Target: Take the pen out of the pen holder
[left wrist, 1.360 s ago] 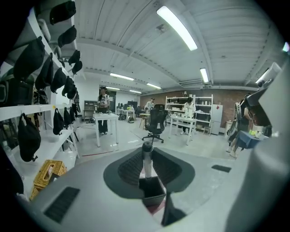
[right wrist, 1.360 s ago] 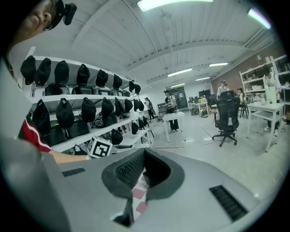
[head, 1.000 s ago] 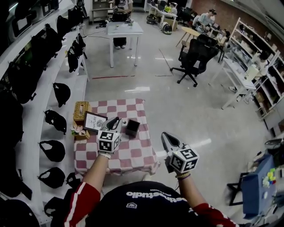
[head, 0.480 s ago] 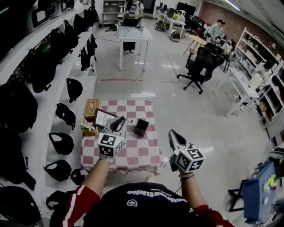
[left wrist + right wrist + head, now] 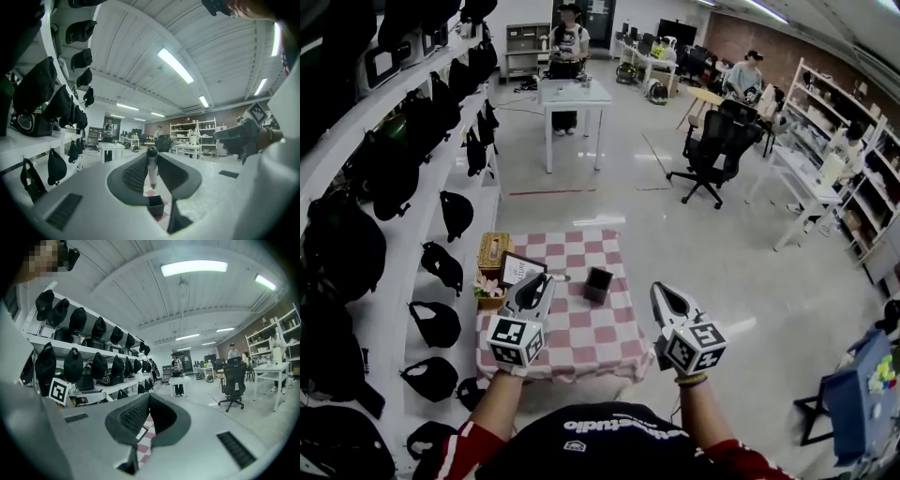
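- left claw (image 5: 153, 154) held level, ribbed pads clamped on pen (image 5: 152, 172)
- pen upright, dark rounded end on top, pale barrel, tip hanging free
- black square pen holder (image 5: 155, 206) just below pen tip, open top, not touching pen
- holder stands on pink-and-white checked cloth (image 5: 164, 217)
- right claw (image 5: 224, 136) at right side, pointing left, marker cube (image 5: 257, 112) above it
- left side: white shelves (image 5: 28, 146) with black bags (image 5: 37, 86) and caps
- background: far white desk (image 5: 111, 146) with person (image 5: 108, 129) behind it, office chair (image 5: 164, 142), white racks (image 5: 197, 133)
- strip lights (image 5: 176, 65) on pale ribbed ceiling
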### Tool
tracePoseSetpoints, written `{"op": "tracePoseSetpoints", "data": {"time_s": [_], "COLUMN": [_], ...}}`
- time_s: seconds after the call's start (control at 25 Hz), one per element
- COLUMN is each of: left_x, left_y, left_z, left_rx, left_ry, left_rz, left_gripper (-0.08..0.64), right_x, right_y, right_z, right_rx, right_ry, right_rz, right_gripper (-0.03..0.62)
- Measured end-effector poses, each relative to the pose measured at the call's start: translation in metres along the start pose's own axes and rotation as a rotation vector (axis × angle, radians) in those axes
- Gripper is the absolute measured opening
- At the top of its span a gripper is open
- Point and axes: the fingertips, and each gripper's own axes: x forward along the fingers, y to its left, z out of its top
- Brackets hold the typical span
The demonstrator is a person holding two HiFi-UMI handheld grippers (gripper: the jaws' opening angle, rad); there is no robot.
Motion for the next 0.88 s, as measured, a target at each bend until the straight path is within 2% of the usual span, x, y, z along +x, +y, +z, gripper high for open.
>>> {"op": "tracePoseSetpoints", "data": {"time_s": [0.4, 0.88], "left_x": [-0.010, -0.013], "left_y": [-0.013, -0.022], "left_z": [0.018, 0.037], "left_rx": [0.000, 0.016], "left_ry": [-0.045, -0.078], "left_rz": [-0.029, -0.055], "left_gripper": [0.069, 0.069], "right_x": [-0.016, -0.021], "right_y": [-0.006, -0.016], "right_z": [0.017, 0.021], "right_rx": [0.002, -0.004], "right_ry": [-0.042, -0.034], "right_rz": [-0.029, -0.052], "right_gripper": [0.002, 0.000]}}
